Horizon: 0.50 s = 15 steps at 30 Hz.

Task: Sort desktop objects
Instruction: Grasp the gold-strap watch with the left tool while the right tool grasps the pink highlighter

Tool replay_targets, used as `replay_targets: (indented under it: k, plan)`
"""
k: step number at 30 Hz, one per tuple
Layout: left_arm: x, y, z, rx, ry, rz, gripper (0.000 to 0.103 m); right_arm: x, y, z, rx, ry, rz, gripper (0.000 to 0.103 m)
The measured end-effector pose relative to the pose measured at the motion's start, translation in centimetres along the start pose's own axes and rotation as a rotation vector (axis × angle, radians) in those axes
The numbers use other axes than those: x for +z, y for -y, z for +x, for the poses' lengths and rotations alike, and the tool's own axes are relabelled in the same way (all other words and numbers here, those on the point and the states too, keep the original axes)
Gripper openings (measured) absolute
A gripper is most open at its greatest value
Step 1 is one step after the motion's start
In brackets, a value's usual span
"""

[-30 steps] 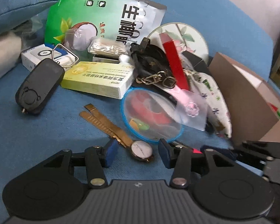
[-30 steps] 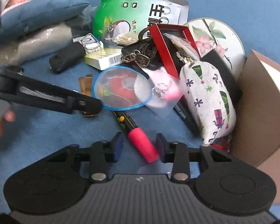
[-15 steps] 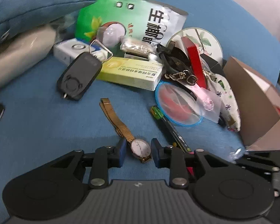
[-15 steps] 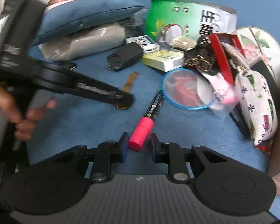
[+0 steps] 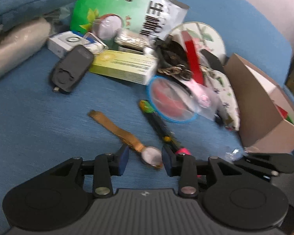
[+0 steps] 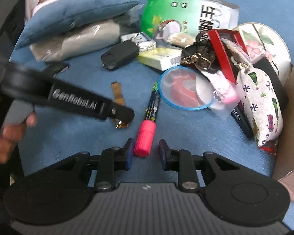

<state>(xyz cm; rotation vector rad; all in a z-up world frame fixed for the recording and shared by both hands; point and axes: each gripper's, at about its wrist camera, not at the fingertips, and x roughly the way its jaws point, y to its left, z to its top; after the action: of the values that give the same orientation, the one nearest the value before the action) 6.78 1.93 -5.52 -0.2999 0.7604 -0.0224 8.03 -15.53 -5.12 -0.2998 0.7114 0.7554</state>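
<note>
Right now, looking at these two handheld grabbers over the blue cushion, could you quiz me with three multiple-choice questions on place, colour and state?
1. Where does the watch lie?
A. between the left gripper fingers
B. in the cardboard box
C. on the green bag

2. What colour is the marker cap?
A. yellow
B. pink
C. white

3. How is the right gripper?
A. shut on the marker
B. open around the cap
C. holding the watch

Answers: A, its dial sits between the blue pads; B, the cap is bright pink; B, gaps show on both sides.

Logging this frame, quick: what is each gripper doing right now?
Left gripper: open, fingers either side of the watch, not clamped.
Right gripper: open, the pink marker cap between its fingers, not gripped.
</note>
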Motion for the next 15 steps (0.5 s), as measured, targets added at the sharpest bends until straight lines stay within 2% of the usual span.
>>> replay_targets:
  k: [2,4,5,6,7,8,13,14,15]
  plan:
    - [0.2,-0.7,-0.1,0.013,0.005,-0.031,0.044,-0.1,0.1,-0.3,0.019,-0.008,-0.014,0.026]
    - [0.3,-1.0,0.0,0.0,0.004,-0.057,0.049,-0.2,0.5,-0.3,0.031,-0.001,0.024,0.027]
    - [0.4,-0.9,0.1,-0.007,0.005,-0.06,0.056,-0.2,0.6,-0.2,0.031,0.009,0.035,0.027]
    - [0.5,-0.7,0.2,-0.009,0.006,-0.053,0.062,-0.2,0.6,-0.1,0.026,0.02,0.039,0.03]
    - [0.6,-0.4,0.4,-0.005,0.009,-0.038,0.064,-0.3,0.5,0.0,0.013,0.032,0.038,0.042]
    - [0.6,0.0,0.6,0.003,0.013,-0.022,0.066,-0.3,0.4,0.1,0.0,0.039,0.037,0.048]
    - [0.7,0.9,1.9,0.053,0.036,0.045,0.061,-0.3,0.7,1.1,-0.035,0.087,0.078,0.05]
    - [0.6,1.1,1.9,0.067,0.041,0.07,0.056,-0.3,0.9,1.3,-0.041,0.088,0.092,0.05]
    - [0.4,1.2,2.0,0.083,0.046,0.103,0.047,-0.3,1.0,1.3,-0.038,0.084,0.1,0.048]
